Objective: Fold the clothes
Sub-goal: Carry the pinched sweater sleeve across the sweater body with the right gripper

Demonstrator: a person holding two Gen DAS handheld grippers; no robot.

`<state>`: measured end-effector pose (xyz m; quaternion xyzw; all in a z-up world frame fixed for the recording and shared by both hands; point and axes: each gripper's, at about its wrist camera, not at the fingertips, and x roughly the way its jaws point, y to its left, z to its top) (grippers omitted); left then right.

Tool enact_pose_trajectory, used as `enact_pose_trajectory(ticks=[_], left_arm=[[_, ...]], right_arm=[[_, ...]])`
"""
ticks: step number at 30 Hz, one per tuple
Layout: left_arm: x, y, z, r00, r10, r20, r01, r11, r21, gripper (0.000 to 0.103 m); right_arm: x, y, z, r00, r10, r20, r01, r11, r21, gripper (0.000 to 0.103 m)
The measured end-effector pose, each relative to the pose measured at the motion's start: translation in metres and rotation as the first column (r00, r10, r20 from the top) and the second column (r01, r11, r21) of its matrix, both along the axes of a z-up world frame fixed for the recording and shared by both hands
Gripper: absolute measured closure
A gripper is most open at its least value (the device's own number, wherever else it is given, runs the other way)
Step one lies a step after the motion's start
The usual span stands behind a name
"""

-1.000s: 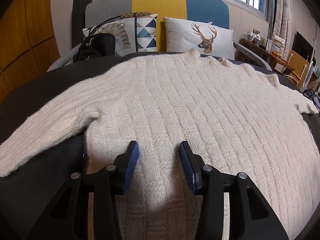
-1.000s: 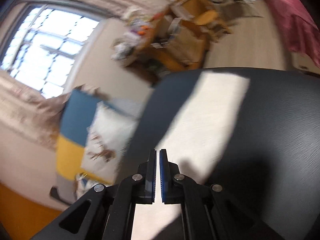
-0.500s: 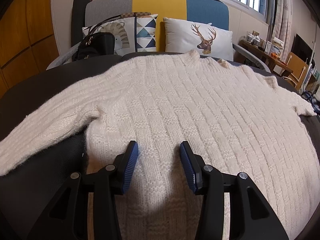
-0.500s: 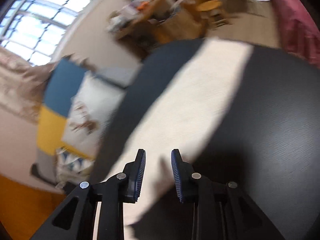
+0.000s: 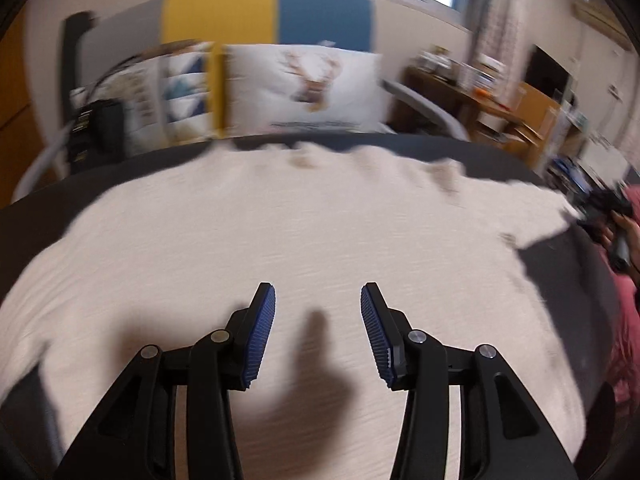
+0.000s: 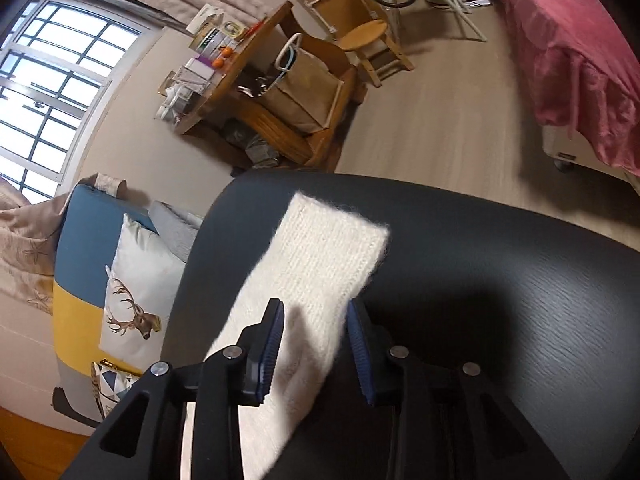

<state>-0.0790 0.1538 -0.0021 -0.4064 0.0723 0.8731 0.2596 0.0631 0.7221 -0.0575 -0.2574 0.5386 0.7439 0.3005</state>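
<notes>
A cream knit sweater lies spread flat on the black table. My left gripper hovers open over the sweater's body with nothing between its fingers; this view is blurred by motion. At the right edge of the same view, the right gripper shows as a dark blur in a person's hand near the sweater's right sleeve. In the right wrist view that sleeve lies on the table, cuff pointing away. My right gripper sits low over it with jaws opening. The sleeve shows between the pads, which do not press on it.
A sofa with a deer cushion and a black handbag stands behind the table. A wooden desk with a paper bag and a pink-covered bed lie beyond the table's right edge.
The left gripper has swept right across the sweater, still open. The right gripper went from shut to open and dropped closer over the sleeve near its cuff.
</notes>
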Motion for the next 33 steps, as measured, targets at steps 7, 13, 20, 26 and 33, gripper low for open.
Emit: enact_pose_trajectory(ticks=[7,13,20,26,33], left_arm=[[0.019,0.041,-0.032,0.995,-0.102,-0.005,0.100,0.988,-0.115,0.050],[0.006,0.030,-0.027,0.997,-0.058,0.048,0.059,0.998,-0.024,0.047],[0.006,0.037,-0.005,0.997,-0.056,0.056,0.052,0.996,0.074,0.047],[-0.001,0.055,0.001,0.994,-0.072,0.084,0.063,0.992,0.109,0.038],[-0.038,0.083,-0.005,0.976,0.003,0.217,-0.033,0.990,0.134,0.037]], right_arm=[[-0.040,-0.014,0.013,0.970,0.102,0.222,-0.146,0.971,0.191,0.098],[-0.052,-0.049,0.046,0.977,0.205,0.057,-0.213,0.946,0.245,0.098],[-0.085,-0.145,0.102,0.874,0.476,-0.093,-0.423,0.842,0.334,0.099],[-0.102,-0.233,0.102,0.733,0.669,-0.128,-0.607,0.727,0.320,0.103],[-0.094,-0.301,0.063,0.661,0.745,0.095,-0.721,0.594,0.355,0.078]])
